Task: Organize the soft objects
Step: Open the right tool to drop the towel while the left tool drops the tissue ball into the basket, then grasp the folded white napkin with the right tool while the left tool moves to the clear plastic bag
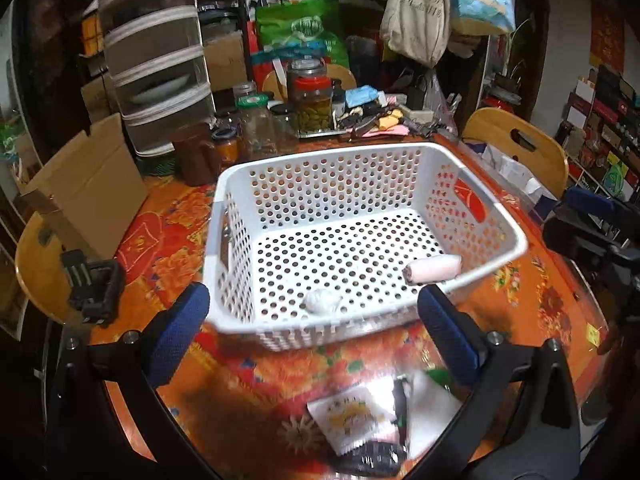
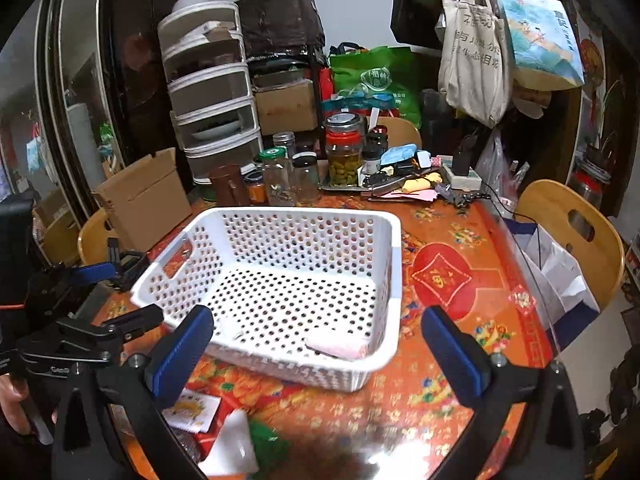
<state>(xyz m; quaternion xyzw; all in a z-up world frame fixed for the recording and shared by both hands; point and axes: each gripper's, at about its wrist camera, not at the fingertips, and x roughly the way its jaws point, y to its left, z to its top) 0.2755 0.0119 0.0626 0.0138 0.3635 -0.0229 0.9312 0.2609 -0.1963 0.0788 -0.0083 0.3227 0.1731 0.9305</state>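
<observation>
A white perforated basket [image 1: 516,240] [image 2: 394,276] stands on the orange flowered tablecloth. In it lie a pink rolled cloth [image 1: 434,270] [image 2: 340,346] near the front right wall and a crumpled white wad [image 1: 322,302] [image 2: 230,328] near the front. My left gripper [image 1: 313,316] hangs open before the basket's near wall, with nothing between its blue pads. My right gripper [image 2: 318,320] is open too, facing the same wall, also with nothing in it. In front of the basket lie a yellow-printed sachet [image 1: 352,416] [image 2: 192,408], a white soft piece [image 1: 430,412] [image 2: 236,444] and something green [image 2: 268,444].
Glass jars [image 1: 312,100] [image 2: 342,156], a brown mug [image 1: 196,156] and small clutter crowd the table's far side. A cardboard box [image 1: 92,184] and a black clamp-like object [image 1: 94,288] sit at the left. Wooden chairs [image 1: 520,144] [image 2: 572,232] flank the table.
</observation>
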